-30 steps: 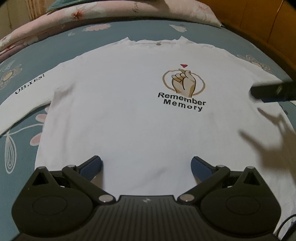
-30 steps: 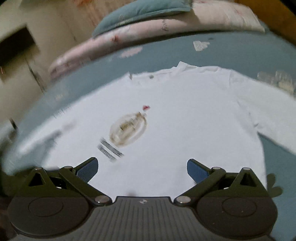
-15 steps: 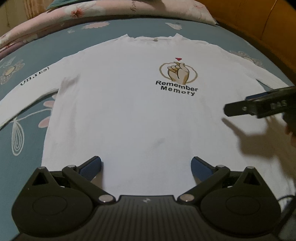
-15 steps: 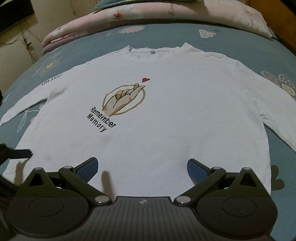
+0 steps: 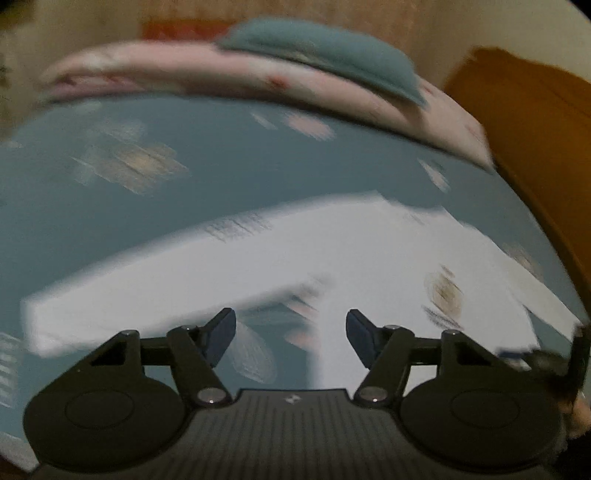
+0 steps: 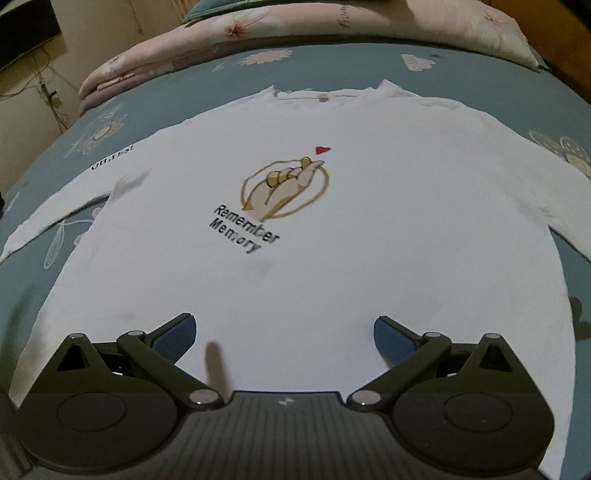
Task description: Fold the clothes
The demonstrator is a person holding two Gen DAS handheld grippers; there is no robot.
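Observation:
A white long-sleeved shirt (image 6: pixel 369 229) with a hand print and the words "Remember Memory" lies flat, front up, on the blue flowered bedspread (image 6: pixel 332 62). My right gripper (image 6: pixel 284 332) hovers over its lower hem, open, nothing between its blue pads. The left wrist view is blurred. There the shirt's left sleeve (image 5: pixel 155 280) stretches out to the left, and my left gripper (image 5: pixel 291 332) hangs above the gap between sleeve and body. Its jaws are closing with nothing between them. At that view's right edge, the other gripper (image 5: pixel 554 358) shows blurred.
Folded pink flowered bedding (image 6: pixel 295 22) and a blue pillow (image 5: pixel 332 55) lie along the far end of the bed. A wooden bed frame (image 5: pixel 535 122) runs along the right. A pale wall with cables (image 6: pixel 44 92) is at the left.
The left gripper swung fast to the left, from over the shirt's body to the left sleeve, and its jaws narrowed. The right gripper drifted slightly closer over the hem.

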